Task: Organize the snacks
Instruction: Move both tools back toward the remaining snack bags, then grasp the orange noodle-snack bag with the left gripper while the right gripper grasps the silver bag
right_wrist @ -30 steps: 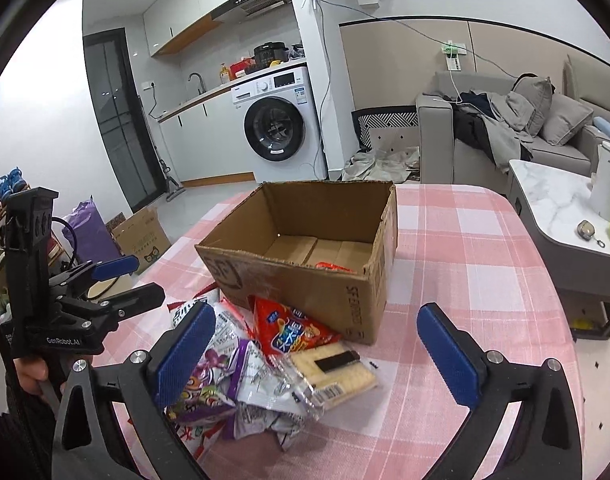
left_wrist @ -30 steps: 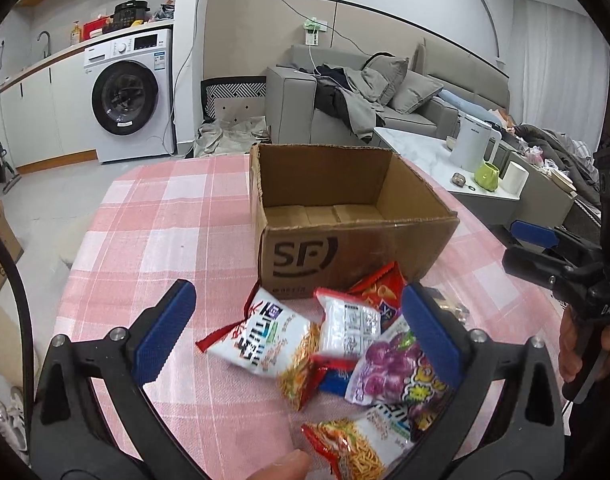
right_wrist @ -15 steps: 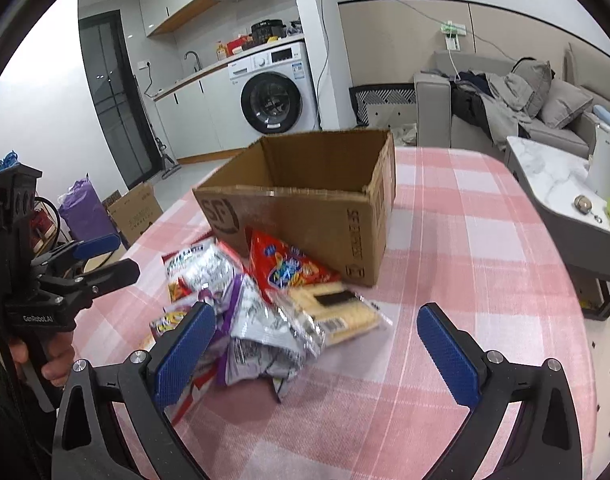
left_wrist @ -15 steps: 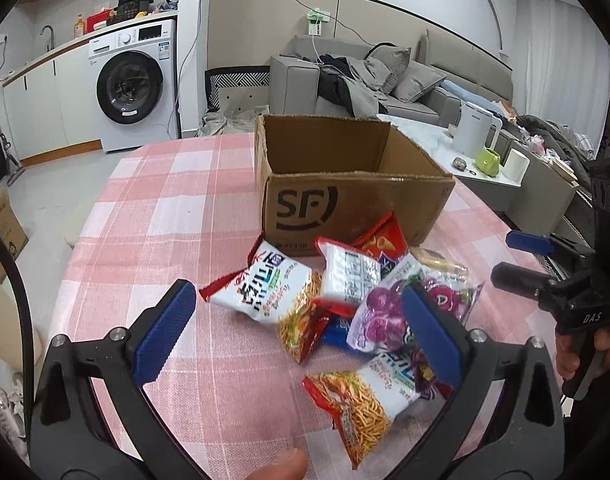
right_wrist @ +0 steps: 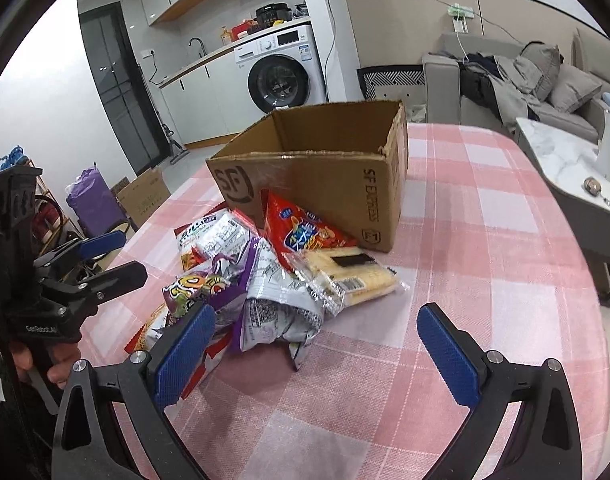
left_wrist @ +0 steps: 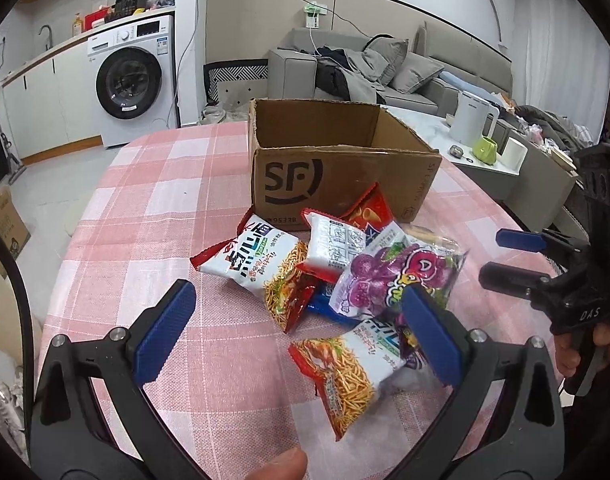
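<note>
**Both hand-held grippers wide open over the snack pile**

I see my left hand-held gripper (left_wrist: 299,332) spread wide and empty, above a noodle packet (left_wrist: 351,372). My right hand-held gripper (right_wrist: 317,348) is equally wide, holding nothing. The snack pile (right_wrist: 265,280) lies on the pink checked tabletop (right_wrist: 485,240), touching the open cardboard box (right_wrist: 329,184).

One cardboard box (left_wrist: 345,168), two noodle packets (left_wrist: 261,264), one cracker pack (right_wrist: 351,276)

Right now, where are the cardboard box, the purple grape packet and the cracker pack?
cardboard box (left_wrist: 329,184): left wrist view, front wall.
purple grape packet (left_wrist: 389,276): left wrist view, printed face.
cracker pack (right_wrist: 353,276): right wrist view, clear wrapper top.
</note>
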`<state>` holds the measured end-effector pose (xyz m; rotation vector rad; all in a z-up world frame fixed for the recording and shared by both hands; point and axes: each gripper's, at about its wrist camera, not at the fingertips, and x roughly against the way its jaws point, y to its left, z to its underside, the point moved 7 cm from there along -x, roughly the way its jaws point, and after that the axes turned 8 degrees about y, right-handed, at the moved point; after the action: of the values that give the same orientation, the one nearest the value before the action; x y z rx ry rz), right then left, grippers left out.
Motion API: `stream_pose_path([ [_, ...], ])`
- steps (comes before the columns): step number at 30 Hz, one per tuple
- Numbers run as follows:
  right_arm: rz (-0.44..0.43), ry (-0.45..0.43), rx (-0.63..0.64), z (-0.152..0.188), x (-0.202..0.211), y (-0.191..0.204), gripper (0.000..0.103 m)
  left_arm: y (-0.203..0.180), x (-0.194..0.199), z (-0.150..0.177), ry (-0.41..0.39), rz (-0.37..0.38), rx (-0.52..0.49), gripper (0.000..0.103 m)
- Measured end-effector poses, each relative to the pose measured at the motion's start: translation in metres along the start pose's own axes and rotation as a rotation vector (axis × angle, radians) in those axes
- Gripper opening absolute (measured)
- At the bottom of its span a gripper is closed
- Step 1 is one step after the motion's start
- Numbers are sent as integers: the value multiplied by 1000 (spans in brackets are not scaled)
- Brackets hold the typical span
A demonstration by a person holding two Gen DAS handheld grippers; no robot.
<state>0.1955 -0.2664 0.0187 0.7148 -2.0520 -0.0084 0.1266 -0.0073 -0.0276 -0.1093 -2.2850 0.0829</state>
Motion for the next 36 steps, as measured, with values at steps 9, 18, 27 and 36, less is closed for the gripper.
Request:
stream_pose_path([
  [9,-3,76,13,9,-26,5,103,-12,-10,21,66,32,-41,102],
  [18,-31,109,-35,9,-46,4,103,-15,-19,28,118,110,-42,102],
  [27,-42,115,-38,8,-60,9,100,-23,-28,35,155,119,-60,102],
  [36,-58,111,-42,7,-65,13,85,-25,-34,38,154,78,-80,102],
])
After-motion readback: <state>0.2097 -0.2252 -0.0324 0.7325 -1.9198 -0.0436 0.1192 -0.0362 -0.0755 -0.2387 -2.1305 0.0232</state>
